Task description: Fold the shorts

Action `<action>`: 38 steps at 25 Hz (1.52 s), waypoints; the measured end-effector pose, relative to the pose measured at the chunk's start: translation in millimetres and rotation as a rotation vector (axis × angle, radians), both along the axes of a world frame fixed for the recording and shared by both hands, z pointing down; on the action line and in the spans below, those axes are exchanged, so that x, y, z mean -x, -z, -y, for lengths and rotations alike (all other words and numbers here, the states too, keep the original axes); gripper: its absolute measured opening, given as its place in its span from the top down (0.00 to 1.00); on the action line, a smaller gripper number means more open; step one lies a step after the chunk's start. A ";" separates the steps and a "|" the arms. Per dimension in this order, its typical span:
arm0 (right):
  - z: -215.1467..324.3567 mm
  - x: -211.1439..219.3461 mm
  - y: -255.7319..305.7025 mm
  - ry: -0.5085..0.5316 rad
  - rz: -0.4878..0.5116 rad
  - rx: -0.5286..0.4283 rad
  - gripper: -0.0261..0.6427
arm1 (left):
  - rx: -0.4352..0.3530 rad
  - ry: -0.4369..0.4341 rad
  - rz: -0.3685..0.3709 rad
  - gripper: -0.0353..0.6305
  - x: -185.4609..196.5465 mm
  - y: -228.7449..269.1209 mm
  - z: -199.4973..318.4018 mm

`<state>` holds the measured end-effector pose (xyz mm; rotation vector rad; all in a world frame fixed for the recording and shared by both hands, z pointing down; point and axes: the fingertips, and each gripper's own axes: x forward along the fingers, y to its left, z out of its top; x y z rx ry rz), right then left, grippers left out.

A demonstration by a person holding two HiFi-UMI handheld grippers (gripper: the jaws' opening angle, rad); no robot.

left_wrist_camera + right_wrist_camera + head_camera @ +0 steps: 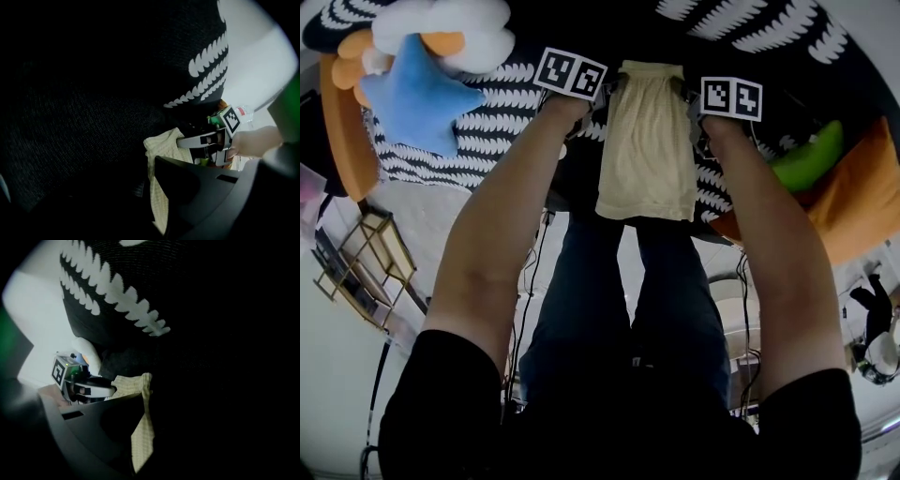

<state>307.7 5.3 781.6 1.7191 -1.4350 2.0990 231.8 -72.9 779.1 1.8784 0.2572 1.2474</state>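
Judging by the narrow strip that the pale yellow textured fabric shorts (pixel 647 141) already make, one lengthwise fold seems done and the crosswise fold is left to do. The left gripper (pixel 607 89) and the right gripper (pixel 689 94) each have their jaws pinched together on a far corner of the shorts, which lie on the black surface with white scalloped stripes (pixel 487 141). The long axis of the shorts runs from the grippers toward the person, with the near end past the surface edge; which end is the waistband I cannot tell.
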 end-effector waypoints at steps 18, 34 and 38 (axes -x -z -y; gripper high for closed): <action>47.9 -40.4 87.4 0.179 -0.333 -0.304 0.89 | -0.386 -0.034 -0.352 0.86 -37.9 102.1 49.9; -43.7 43.1 85.9 0.638 -0.579 -0.312 0.89 | -0.537 -0.379 -0.465 0.86 46.6 102.2 -50.3; -66.4 67.6 86.8 0.747 -0.599 -0.316 0.89 | -0.572 -0.510 -0.497 0.86 71.3 97.7 -79.8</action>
